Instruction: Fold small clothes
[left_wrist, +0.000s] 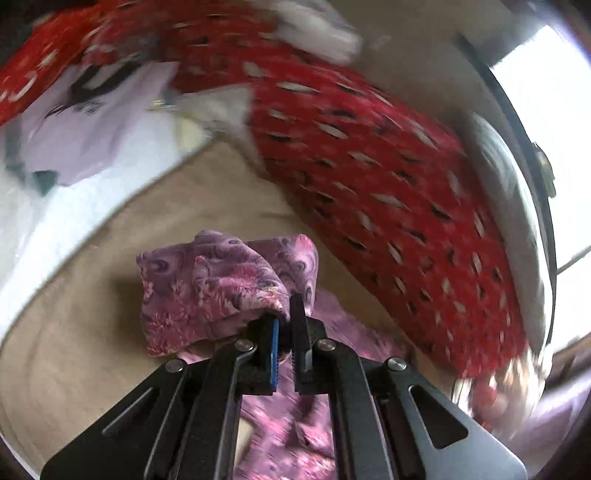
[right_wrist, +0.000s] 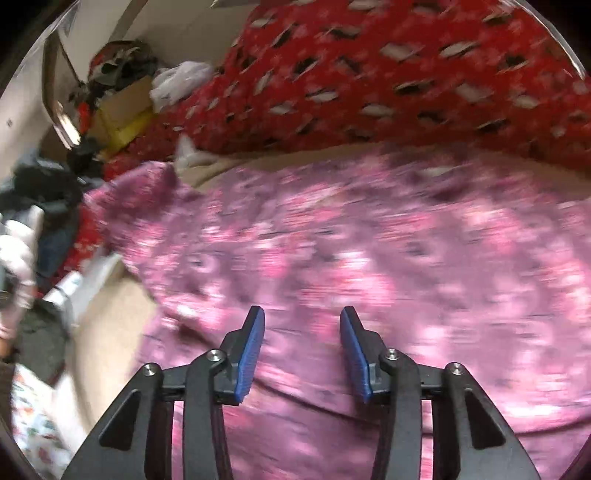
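overflowing cardboard box (right_wrist: 122, 107), apparently clothes

The left gripper (left_wrist: 286, 314) is built of matte black linkage bars joined by round silver pivot screws, with slot and triangle cut-outs in its outer plates, and one finger carries a ribbed blue pad (left_wrist: 275, 354). The right gripper (right_wrist: 302, 321) has the same black frame, silver screws and triangular cut-outs. Both its fingers are faced with ridged blue pads (right_wrist: 251, 354).
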